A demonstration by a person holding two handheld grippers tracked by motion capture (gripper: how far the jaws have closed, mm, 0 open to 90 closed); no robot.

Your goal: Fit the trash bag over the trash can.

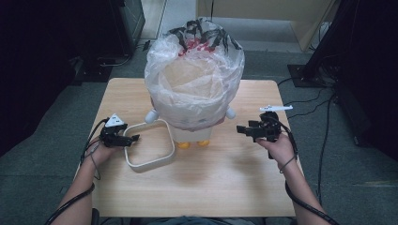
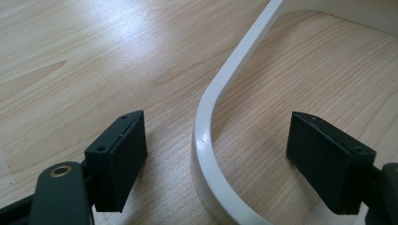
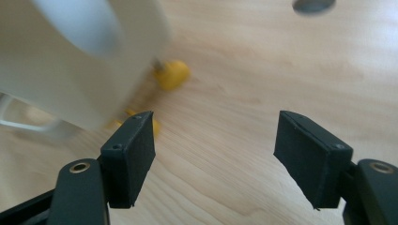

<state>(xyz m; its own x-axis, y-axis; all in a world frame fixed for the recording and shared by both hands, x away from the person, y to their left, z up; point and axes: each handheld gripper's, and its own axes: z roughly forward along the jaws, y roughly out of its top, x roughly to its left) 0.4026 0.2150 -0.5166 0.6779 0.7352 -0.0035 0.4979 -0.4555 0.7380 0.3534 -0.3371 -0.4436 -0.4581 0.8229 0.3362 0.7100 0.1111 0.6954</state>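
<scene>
Open left gripper (image 2: 220, 159) straddles white frame (image 2: 211, 122).

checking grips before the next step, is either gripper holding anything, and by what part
Nothing is held. The left gripper stands open astride the white frame's rim, pads clear; the right gripper is open over bare table.

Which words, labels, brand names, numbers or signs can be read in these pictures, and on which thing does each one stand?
None can be read.
Plastic bag in the white bin: black and red marks near its tied top, too crumpled and small to read.
White ring, wooden table, left gripper and right gripper: no text on them.
</scene>
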